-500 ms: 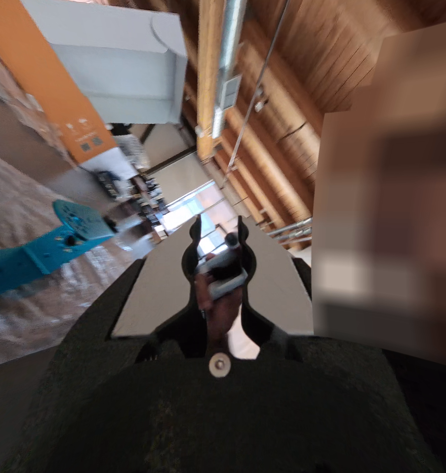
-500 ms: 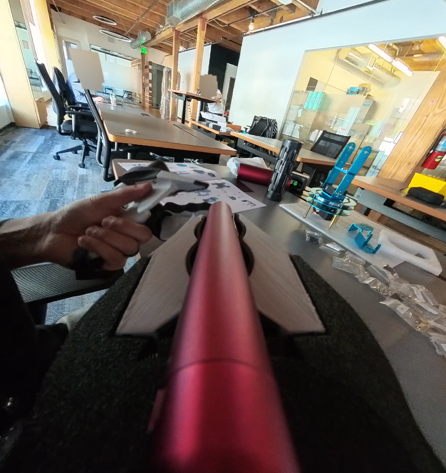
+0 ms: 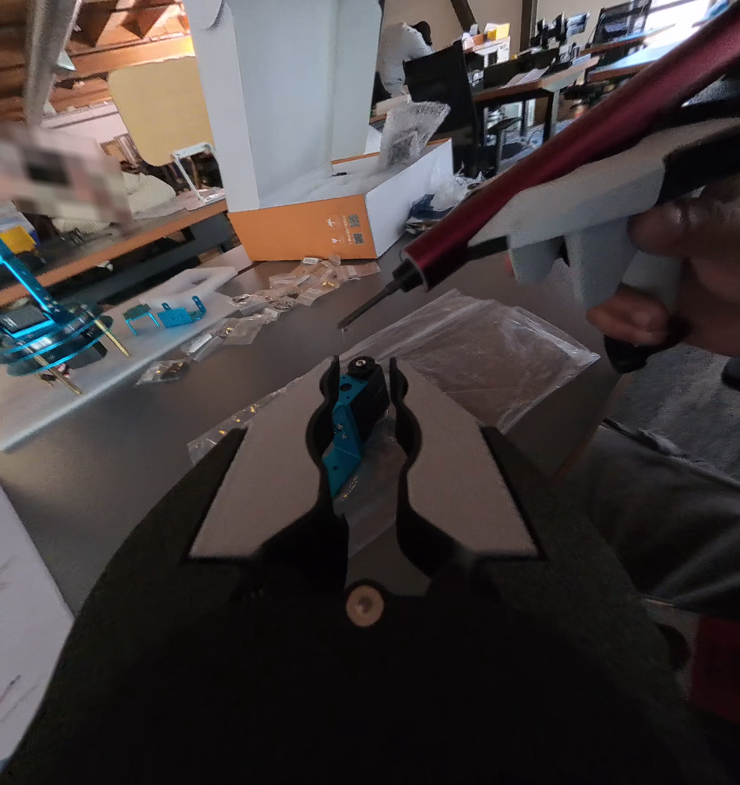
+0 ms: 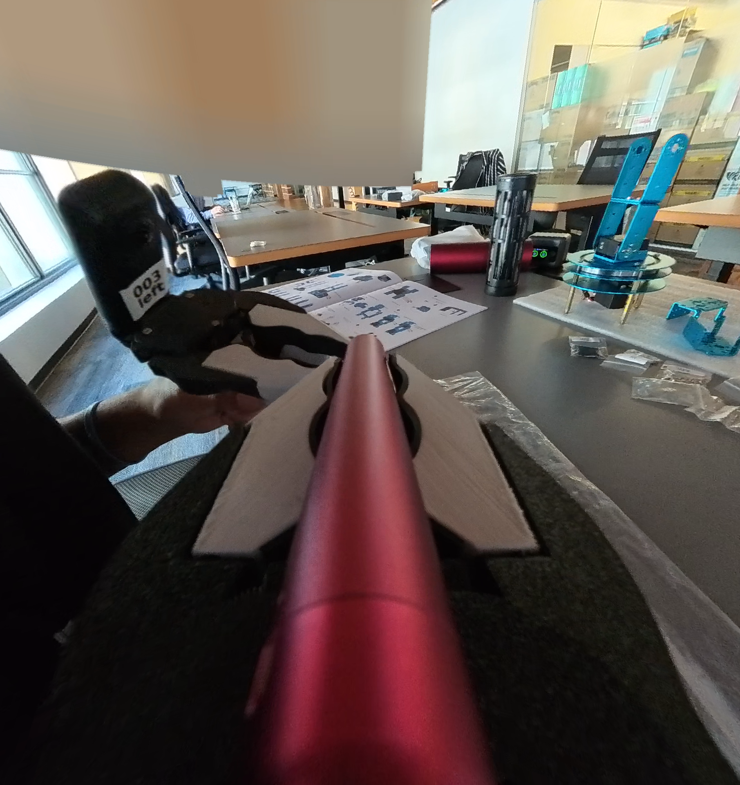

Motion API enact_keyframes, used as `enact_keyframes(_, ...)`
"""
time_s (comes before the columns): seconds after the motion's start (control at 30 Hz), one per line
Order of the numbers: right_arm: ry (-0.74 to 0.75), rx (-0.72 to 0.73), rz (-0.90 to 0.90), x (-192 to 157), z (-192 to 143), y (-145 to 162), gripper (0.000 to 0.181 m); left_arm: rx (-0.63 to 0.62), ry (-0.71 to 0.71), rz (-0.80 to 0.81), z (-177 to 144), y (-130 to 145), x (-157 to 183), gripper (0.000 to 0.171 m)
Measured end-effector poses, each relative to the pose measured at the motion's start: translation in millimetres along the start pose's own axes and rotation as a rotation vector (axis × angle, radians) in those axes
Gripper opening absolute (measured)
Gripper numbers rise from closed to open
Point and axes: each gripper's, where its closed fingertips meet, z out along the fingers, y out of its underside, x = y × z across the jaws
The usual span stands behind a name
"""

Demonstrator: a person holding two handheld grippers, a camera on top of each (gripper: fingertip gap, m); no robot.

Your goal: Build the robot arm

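**Both claws loaded above a cluttered desk**

A blue bracket with black servo [image 3: 357, 408] is clamped in the left claw [image 3: 363, 369]. A red screwdriver [image 4: 359, 531] is gripped by the right claw [image 4: 363, 361], its bit poised just ahead of the left claw. Beneath lie a clear plastic bag [image 3: 482, 361] and the desk [image 3: 117, 429]; beyond are seen small parts bags [image 3: 283, 293], an open box [image 3: 317, 204] and a blue frame [image 4: 633, 238].

Servo [image 3: 361, 408] between left gripper [image 3: 363, 369] jaws, above plastic bag [image 3: 487, 361] on table [image 3: 105, 458]; screwdriver [image 3: 550, 157] upper right, box [image 3: 338, 212] behind.
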Motion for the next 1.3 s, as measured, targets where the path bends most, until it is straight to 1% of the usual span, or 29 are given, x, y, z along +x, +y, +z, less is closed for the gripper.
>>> enact_keyframes(0.07, 0.006, -0.014, -0.019, -1, 3, 2, 0.022, 0.001, -0.020, 0.020, 1, -2, 0, 0.017)
enact_keyframes(0.13, 0.013, -0.029, -0.038, -2, 4, 4, 0.022, 0.006, -0.047, 0.008, 1, -4, -5, 0.016)
enact_keyframes(0.27, 0.018, -0.041, -0.053, -3, 6, 5, 0.021, 0.025, -0.042, -0.026, -2, -7, -8, 0.013)
enact_keyframes(0.33, 0.018, -0.042, -0.055, -4, 6, 5, 0.023, 0.017, -0.050, -0.015, -3, -6, -10, 0.009)
enact_keyframes(0.5, 0.012, -0.047, -0.062, -6, 5, 4, 0.022, 0.002, -0.054, 0.016, -3, -1, -9, 0.008)
enact_keyframes(0.57, 0.019, -0.052, -0.070, -6, 5, 5, 0.022, 0.010, -0.059, 0.030, -4, -3, -8, 0.000)
enact_keyframes(0.87, 0.028, -0.069, -0.083, -5, -3, 4, 0.022, 0.004, -0.065, 0.100, -6, 0, -8, 0.000)
enact_keyframes(0.97, 0.042, -0.082, -0.091, -1, -7, 7, 0.023, 0.007, -0.060, 0.098, -7, 0, -8, 0.000)
enact_keyframes(1.07, 0.092, -0.149, -0.111, 14, -16, 18, 0.022, -0.032, -0.074, 0.088, -8, 7, -14, 0.000)
enact_keyframes(1.17, 0.109, -0.280, -0.111, 29, -32, 37, 0.022, -0.059, -0.067, 0.058, -11, 14, -16, 0.000)
enact_keyframes(1.2, 0.097, -0.340, -0.080, 32, -39, 47, 0.021, -0.068, -0.062, 0.047, -12, 16, -17, 0.000)
enact_keyframes(1.27, 0.005, -0.461, 0.018, 23, -50, 72, 0.023, -0.090, -0.055, 0.030, -13, 22, -17, 0.000)
enact_keyframes(1.3, -0.008, -0.493, 0.033, 21, -53, 81, 0.023, -0.100, -0.054, 0.023, -14, 25, -17, 0.000)
